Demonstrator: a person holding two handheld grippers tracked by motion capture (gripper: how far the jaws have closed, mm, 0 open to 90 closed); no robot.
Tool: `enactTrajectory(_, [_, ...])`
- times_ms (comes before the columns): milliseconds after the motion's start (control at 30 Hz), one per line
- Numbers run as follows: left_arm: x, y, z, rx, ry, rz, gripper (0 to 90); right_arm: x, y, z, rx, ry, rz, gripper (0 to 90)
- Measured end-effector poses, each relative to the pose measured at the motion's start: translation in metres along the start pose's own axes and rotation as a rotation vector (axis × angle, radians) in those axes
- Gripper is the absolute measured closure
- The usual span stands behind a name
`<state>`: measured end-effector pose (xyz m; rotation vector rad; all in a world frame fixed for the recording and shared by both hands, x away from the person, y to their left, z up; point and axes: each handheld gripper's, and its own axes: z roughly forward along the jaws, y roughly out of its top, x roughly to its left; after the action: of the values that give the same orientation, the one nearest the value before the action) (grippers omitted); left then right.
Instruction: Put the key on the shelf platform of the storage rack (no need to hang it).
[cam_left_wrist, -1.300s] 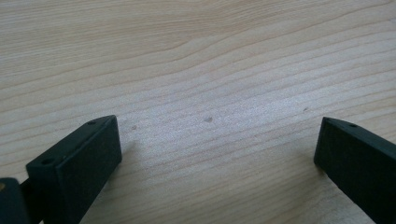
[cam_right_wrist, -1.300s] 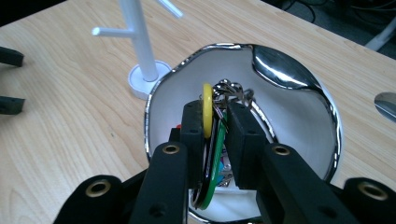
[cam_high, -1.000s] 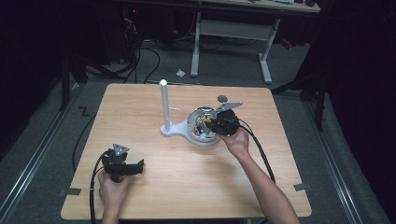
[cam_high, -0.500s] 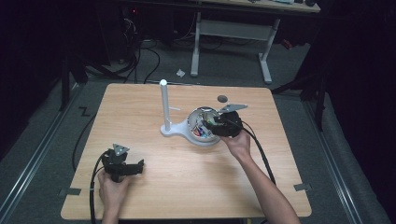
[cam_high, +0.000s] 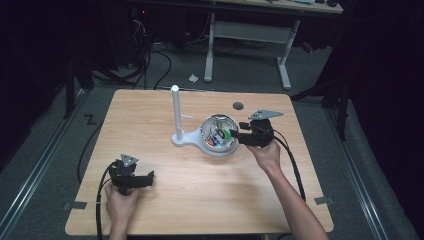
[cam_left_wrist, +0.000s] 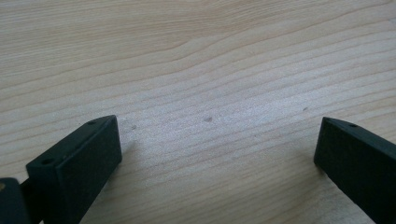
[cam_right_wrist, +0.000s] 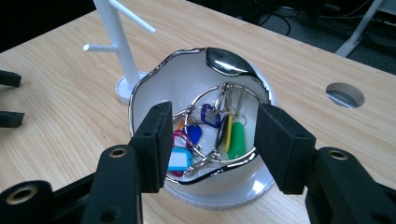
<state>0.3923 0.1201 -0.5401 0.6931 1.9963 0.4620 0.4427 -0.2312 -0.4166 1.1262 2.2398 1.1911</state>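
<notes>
Chrome-rimmed white bowl near the white peg stand, holding a ring of coloured key tags, probably just dropped. Right gripper just opened, empty, at the rim; left gripper open, idle. Hanging apparently still undone.

Readable text: none could be made out in any view.
Coloured plastic key tags in the white, chrome-rimmed bowl: their faces looked blank or were too small to read.
Light wooden bench: bare wood grain, with no label or number.
Black tool in the right hand: plain black jaws with screw holes, no brand mark visible.
Black tool in the left hand: plain black jaws, no marking.
White post stand: unmarked.
Strips of tape at the bench's near corners: no writing could be seen.
</notes>
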Motion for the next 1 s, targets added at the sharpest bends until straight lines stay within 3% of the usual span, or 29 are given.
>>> enactTrajectory(667, [0.0,0.0,0.0,0.0,0.0,0.001,1.0,-0.02,-0.011,-0.043,-0.049,-0.036,0.046,46.5])
enactTrajectory(1000, [0.0,0.0,0.0,-0.001,0.0,0.001,1.1,-0.022,-0.015,-0.056,-0.057,-0.051,0.051,46.5])
